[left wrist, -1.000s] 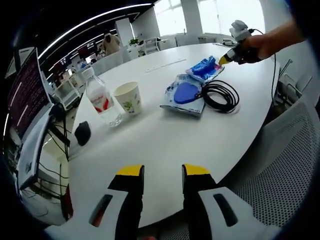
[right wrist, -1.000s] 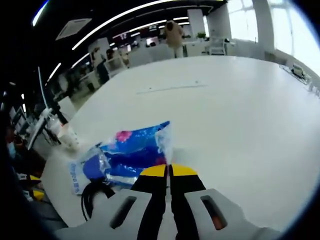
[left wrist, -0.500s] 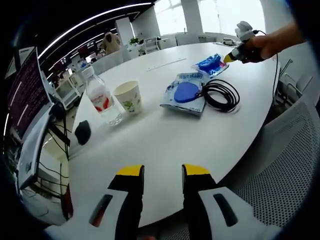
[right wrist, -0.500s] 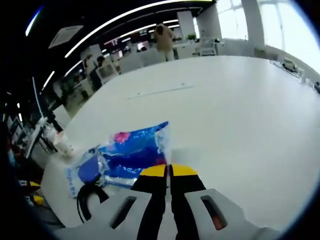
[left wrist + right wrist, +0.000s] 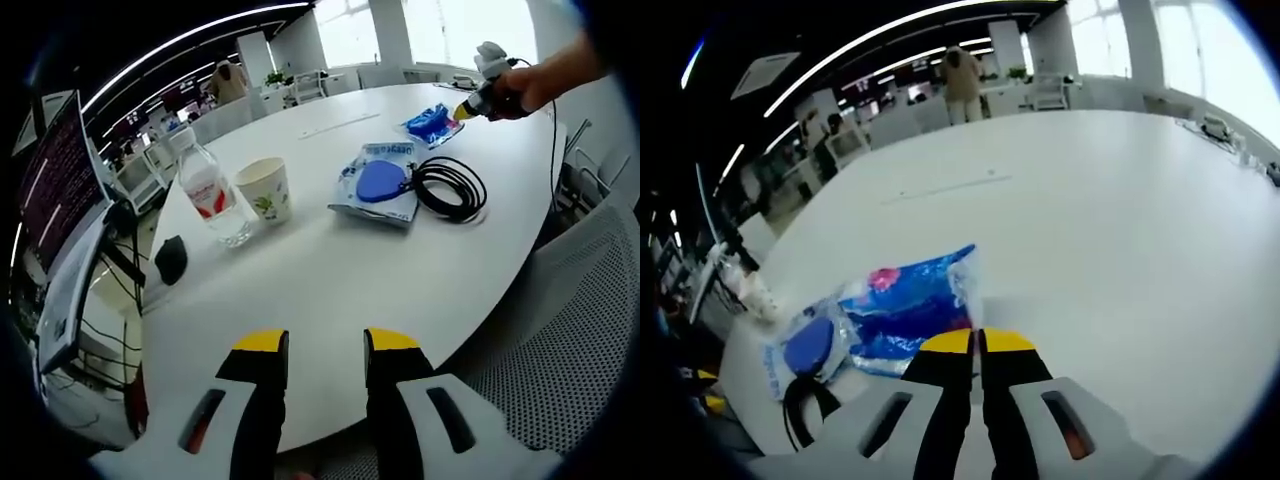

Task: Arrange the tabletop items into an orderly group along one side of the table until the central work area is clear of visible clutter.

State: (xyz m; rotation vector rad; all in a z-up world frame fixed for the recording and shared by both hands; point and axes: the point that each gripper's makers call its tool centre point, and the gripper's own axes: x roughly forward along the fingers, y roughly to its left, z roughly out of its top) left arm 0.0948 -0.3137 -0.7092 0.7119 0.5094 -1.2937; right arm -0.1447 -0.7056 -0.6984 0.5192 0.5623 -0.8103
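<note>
On the white round table (image 5: 330, 275), a clear water bottle (image 5: 210, 192) with a red label, a paper cup (image 5: 265, 190) and a black mouse (image 5: 171, 259) stand at the left. A plastic bag with a blue disc inside (image 5: 378, 185) lies mid-table, and a coiled black cable (image 5: 450, 187) touches it. My left gripper (image 5: 327, 343) hovers open over the near edge. Farther off, my right gripper (image 5: 468, 106) (image 5: 977, 342) is shut on the edge of a small blue packet (image 5: 430, 122) (image 5: 905, 308), which lies apart from the bag (image 5: 805, 348).
A mesh office chair (image 5: 575, 330) sits at the table's near right edge. A monitor (image 5: 50, 195) stands off the table at the left. The far half of the table (image 5: 1120, 210) is bare white. Desks and a standing person (image 5: 962, 75) fill the background.
My right gripper has dragged the small blue packet away from the bag with the disc, toward the table's far side. The left gripper stays open; its view shifted slightly.
</note>
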